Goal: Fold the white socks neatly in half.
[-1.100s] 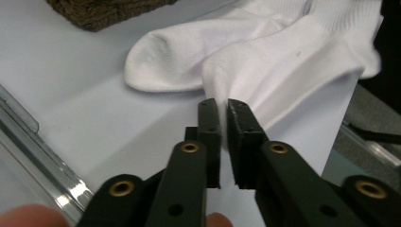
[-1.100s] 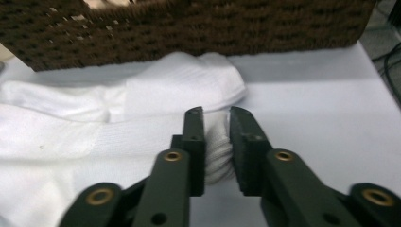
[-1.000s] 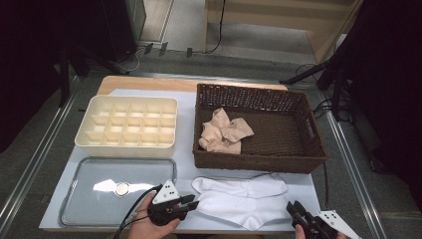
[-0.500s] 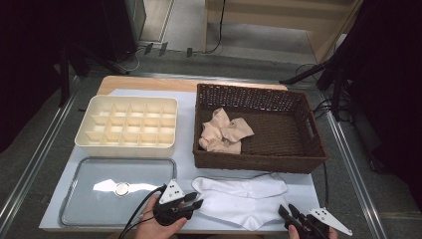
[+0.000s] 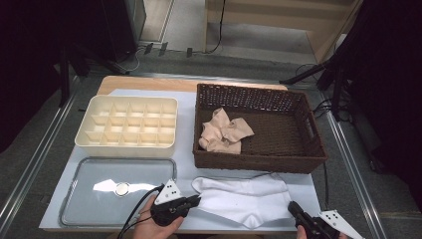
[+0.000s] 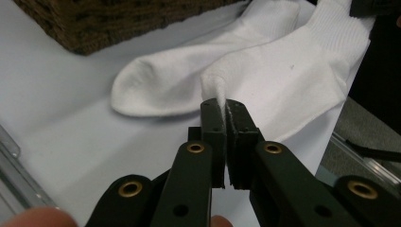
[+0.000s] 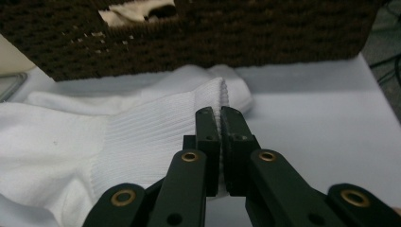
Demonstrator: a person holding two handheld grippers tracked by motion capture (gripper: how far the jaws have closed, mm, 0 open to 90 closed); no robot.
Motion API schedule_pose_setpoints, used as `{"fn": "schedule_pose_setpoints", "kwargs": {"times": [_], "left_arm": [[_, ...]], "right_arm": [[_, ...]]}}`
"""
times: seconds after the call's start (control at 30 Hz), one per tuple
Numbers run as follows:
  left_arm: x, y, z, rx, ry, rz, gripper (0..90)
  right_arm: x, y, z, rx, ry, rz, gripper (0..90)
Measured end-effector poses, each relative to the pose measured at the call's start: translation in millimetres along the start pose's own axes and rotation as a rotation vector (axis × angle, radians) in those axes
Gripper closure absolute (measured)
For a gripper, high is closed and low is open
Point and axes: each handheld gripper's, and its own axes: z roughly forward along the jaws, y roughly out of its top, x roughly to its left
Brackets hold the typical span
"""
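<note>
I count two white socks (image 5: 239, 199) lying together in front of me, and one beige cloth (image 5: 224, 132) in the single wicker basket (image 5: 308, 149). One cream divider box (image 5: 127, 124), one metal tray (image 5: 89, 204) — and two grippers, my left (image 5: 195, 200) and right (image 5: 292, 206).

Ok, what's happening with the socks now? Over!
Left hand-held gripper shut on white sock toe. Right hand-held gripper shut on cuff. Basket close behind.

- White socks (image 5: 244, 199), plain; ribbed cuff, at 6 o'clock.
- Dark brown woven basket (image 5: 259, 162), at 2 o'clock.
- Beige cloth (image 5: 224, 132) inside it.
- Cream divided tray (image 5: 127, 147), at 10 o'clock.
- Clear grey-rimmed lid (image 5: 74, 199), at 8 o'clock.
- White sheet (image 5: 184, 134) over tan table (image 5: 149, 84).
</note>
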Motion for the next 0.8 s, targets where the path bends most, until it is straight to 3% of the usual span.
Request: {"fn": "schedule_pose_setpoints", "kwargs": {"times": [0.1,0.23,0.5,0.63,0.73,0.8], "left_arm": [[5.0,5.1,-3.6,-0.024,0.014,-0.014,88.9],[12.1,11.3,-4.9,-0.041,0.032,-0.035,88.8],[17.1,19.1,5.4,-0.027,0.065,-0.046,88.6],[19.1,18.6,12.3,0.008,0.089,-0.043,88.3],[18.5,16.8,16.9,0.04,0.12,-0.034,84.2],[18.7,16.1,15.6,0.021,0.142,-0.038,73.4]], "right_arm": [[3.6,10.5,1.7,-0.018,0.007,-0.049,87.8],[4.4,22.3,11.8,-0.026,0.013,-0.061,87.8],[-3.2,32.6,45.0,0.004,0.001,-0.095,87.7],[-8.6,32.5,59.6,0.011,0.0,-0.117,87.4],[-11.6,27.3,70.2,0.036,0.005,-0.121,79.8],[-14.5,24.8,68.9,0.011,0.016,-0.087,70.3]]}}
